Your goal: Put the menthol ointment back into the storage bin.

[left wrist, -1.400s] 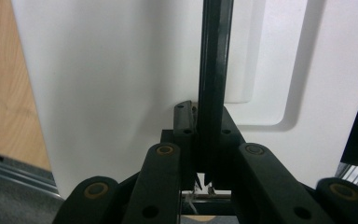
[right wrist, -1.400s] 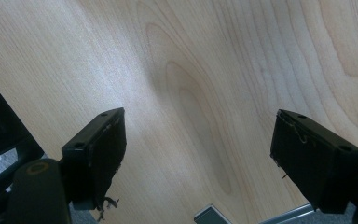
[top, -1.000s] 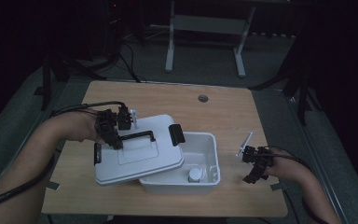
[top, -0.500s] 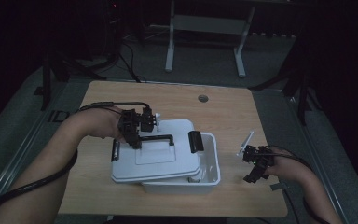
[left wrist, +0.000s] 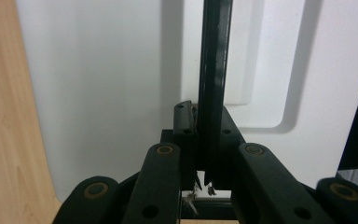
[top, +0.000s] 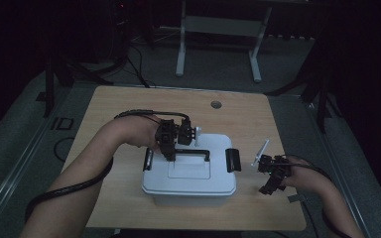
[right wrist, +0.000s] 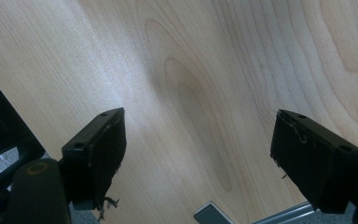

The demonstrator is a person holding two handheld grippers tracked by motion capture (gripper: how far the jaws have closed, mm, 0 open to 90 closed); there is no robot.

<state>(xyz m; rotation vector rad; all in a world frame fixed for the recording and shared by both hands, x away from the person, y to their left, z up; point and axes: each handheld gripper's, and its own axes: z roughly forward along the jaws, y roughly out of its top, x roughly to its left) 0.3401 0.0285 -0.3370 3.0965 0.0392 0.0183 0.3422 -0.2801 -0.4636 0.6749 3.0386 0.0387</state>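
Observation:
A white lid (top: 191,176) with a black handle (top: 193,151) lies level over the white box (top: 188,198) in the middle of the table. Black latches stand at the lid's right end (top: 233,159) and left end (top: 149,159). My left gripper (top: 171,153) points down from the far side, shut on the handle near its left end. In the left gripper view the jaws (left wrist: 200,121) pinch the thin black handle bar (left wrist: 212,70) above the white lid (left wrist: 98,70). My right gripper (top: 270,181) rests low to the right of the box, open, with bare wood (right wrist: 205,70) between its fingers (right wrist: 198,149).
The wooden table (top: 129,109) has a round cable hole (top: 216,104) near its far edge. A small grey tab (top: 295,198) lies by the right front corner. A white metal stand (top: 218,29) and black stands are on the floor beyond the table.
My left gripper has carried the lid to the right, from half off the box's left side to squarely over it, hiding the box's inside. The right gripper has stayed put.

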